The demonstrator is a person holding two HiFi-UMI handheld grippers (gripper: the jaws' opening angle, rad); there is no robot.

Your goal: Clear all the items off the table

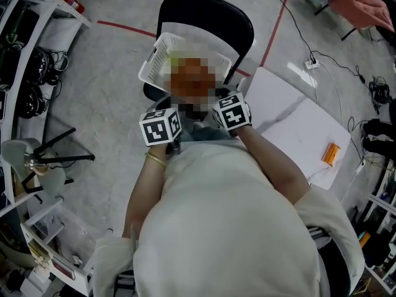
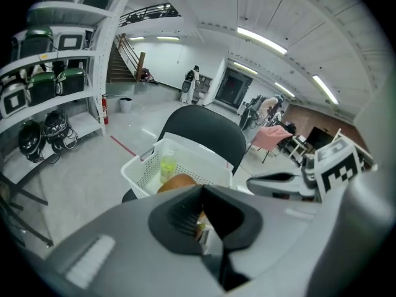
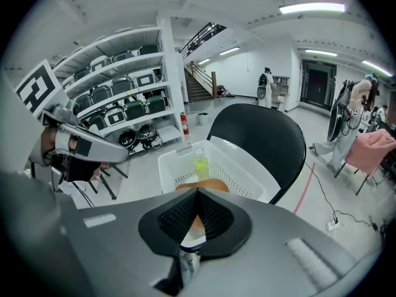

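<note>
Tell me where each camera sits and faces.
Left gripper view: on left gripper, facing white basket on black chair; jaws grip a brown item; right gripper shows.
Right gripper view: on right gripper, same aim and grip; left gripper shows.
Head view: on head, facing steeply down; torso, arms, both grippers.
All three share basket and chair.

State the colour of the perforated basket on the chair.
White; the basket shows clearest in the right gripper view.

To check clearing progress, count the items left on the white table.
1: a small orange object lies near the table's right edge in the head view. The person's body covers the table's near part, so more could be hidden.
</note>
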